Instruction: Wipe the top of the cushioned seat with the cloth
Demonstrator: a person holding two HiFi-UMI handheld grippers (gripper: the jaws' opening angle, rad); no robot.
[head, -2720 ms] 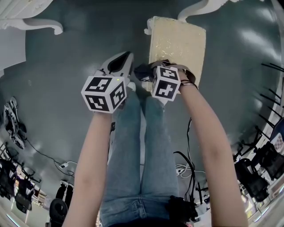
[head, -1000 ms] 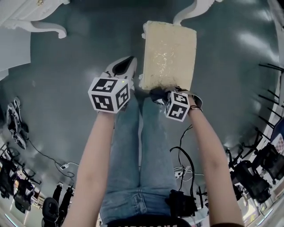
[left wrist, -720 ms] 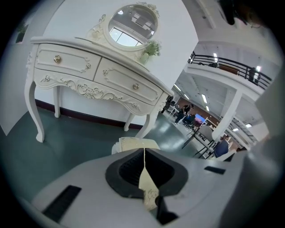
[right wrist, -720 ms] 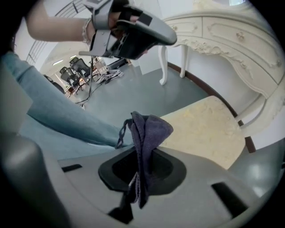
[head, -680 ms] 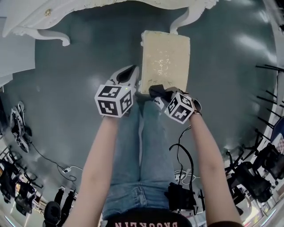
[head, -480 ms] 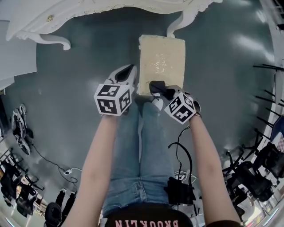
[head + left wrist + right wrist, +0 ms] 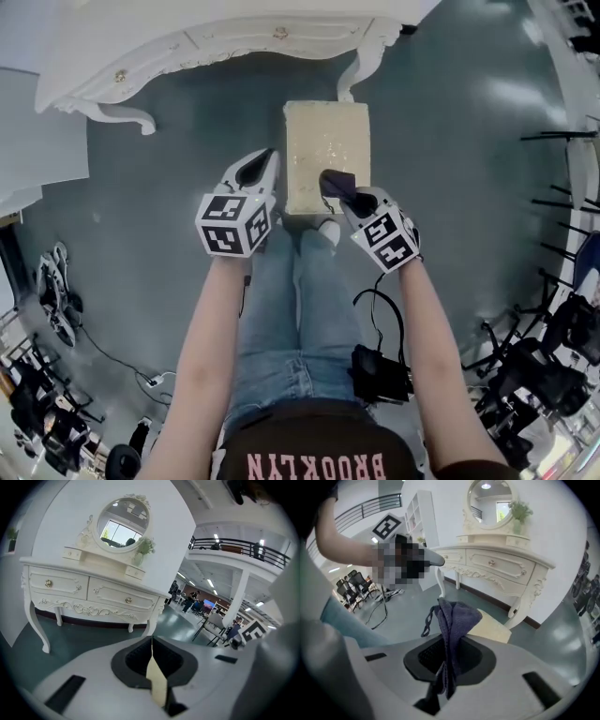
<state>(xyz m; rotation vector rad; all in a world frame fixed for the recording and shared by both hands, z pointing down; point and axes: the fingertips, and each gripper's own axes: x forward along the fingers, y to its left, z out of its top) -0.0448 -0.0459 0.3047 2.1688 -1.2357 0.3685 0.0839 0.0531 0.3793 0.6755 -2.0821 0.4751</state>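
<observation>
The cream cushioned seat stands on the grey floor just in front of my feet. My right gripper hovers over its near right part, shut on a dark blue-grey cloth that sticks up from the jaws. In the right gripper view the seat lies beyond the cloth. My left gripper is held beside the seat's left edge. Its jaws meet with nothing between them, and a cream sliver of seat shows below them.
A white ornate dressing table with an oval mirror stands just behind the seat; one curved leg is at the seat's far edge. Cables and black chairs lie behind me.
The view has tilted up and the dressing table has come into sight. The right gripper with the cloth came back to the seat's near edge, then rose over its near right part.
</observation>
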